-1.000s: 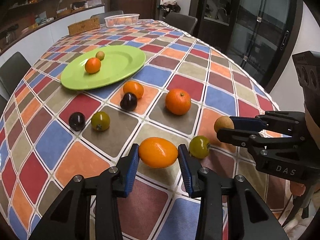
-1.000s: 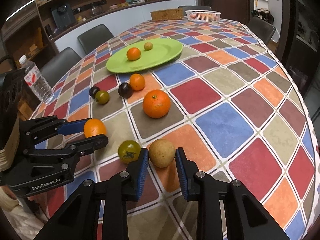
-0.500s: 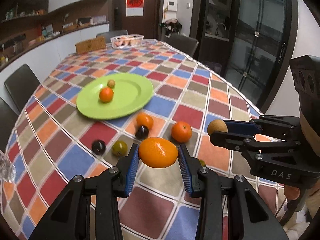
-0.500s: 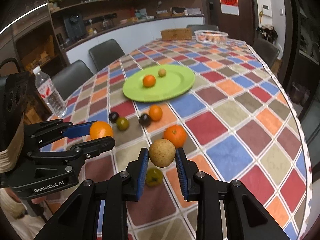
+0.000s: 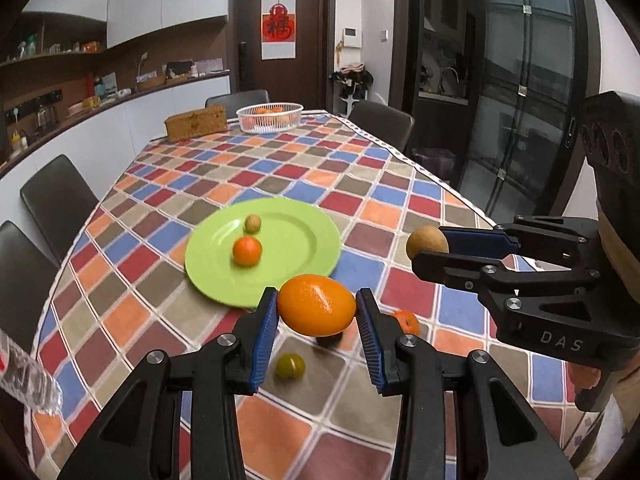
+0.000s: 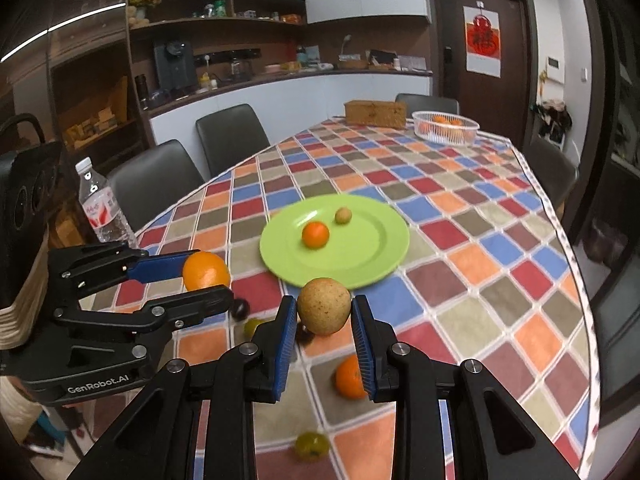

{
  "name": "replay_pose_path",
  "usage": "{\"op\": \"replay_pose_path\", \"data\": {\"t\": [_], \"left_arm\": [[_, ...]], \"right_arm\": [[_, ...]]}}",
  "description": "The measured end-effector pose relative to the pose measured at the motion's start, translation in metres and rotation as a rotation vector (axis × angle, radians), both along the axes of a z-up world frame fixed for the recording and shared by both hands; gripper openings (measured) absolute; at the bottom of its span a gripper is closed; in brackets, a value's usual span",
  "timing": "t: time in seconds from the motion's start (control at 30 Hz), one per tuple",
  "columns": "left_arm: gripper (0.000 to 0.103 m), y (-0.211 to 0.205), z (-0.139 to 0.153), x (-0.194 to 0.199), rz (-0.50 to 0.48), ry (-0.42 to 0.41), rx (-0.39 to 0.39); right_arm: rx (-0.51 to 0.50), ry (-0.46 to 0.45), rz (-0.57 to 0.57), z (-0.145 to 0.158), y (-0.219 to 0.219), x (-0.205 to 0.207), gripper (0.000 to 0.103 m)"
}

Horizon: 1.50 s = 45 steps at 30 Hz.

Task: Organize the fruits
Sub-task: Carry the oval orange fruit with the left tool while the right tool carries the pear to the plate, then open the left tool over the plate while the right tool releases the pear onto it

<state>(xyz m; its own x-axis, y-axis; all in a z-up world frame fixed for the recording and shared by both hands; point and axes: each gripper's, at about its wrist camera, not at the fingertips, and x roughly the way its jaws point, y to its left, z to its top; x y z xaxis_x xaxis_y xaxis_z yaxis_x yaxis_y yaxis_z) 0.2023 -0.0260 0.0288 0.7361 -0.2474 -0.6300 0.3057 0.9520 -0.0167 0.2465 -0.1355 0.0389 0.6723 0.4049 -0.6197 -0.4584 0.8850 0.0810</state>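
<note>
You've got both loads airborne above the near end of the checked tabletop (image 5: 400,184). Left gripper (image 5: 317,312) is clamped on the oval orange (image 5: 316,310); right gripper (image 6: 324,316) is clamped on the tan round fruit (image 6: 323,310). Neither touches the cloth.

Looks like the carry-to-plate step. Green plate (image 5: 296,280) sits mid-table, just ahead of both grippers, already holding a small orange (image 5: 247,251) and a small tan fruit (image 5: 253,223) on its far-left part. Aim for the bare near-right part so you don't knock those. Go low before you release; both fruits will likely roll off the shallow rim if dropped. Stagger the two drops, since the grippers fly close together.

Orange's long axis runs side to side, pad to pad, roughly level. The tan fruit is near round, no clear axis.
</note>
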Motion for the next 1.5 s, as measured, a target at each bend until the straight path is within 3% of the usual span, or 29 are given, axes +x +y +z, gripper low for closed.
{"op": "replay_pose_path", "data": {"t": [0.43, 0.97, 1.27, 1.4, 1.5], "left_arm": [[0.038, 0.026, -0.002, 0.070, 0.012, 0.054, -0.021], [0.038, 0.049, -0.059, 0.148, 0.048, 0.250, -0.041], [0.039, 0.048, -0.077, 0.160, 0.043, 0.292, -0.028], [0.049, 0.048, -0.072, 0.158, 0.048, 0.276, -0.024], [0.049, 0.049, -0.066, 0.152, 0.056, 0.253, -0.012]], "right_arm": [[-0.055, 0.035, 0.039, 0.005, 0.029, 0.071, 0.029], [-0.073, 0.258, 0.018, -0.050, 0.046, 0.163, 0.029], [-0.079, 0.324, 0.009, -0.074, 0.052, 0.181, 0.029], [-0.069, 0.321, 0.007, -0.074, 0.051, 0.182, 0.031], [-0.082, 0.297, -0.002, -0.069, 0.050, 0.177, 0.036]]}}
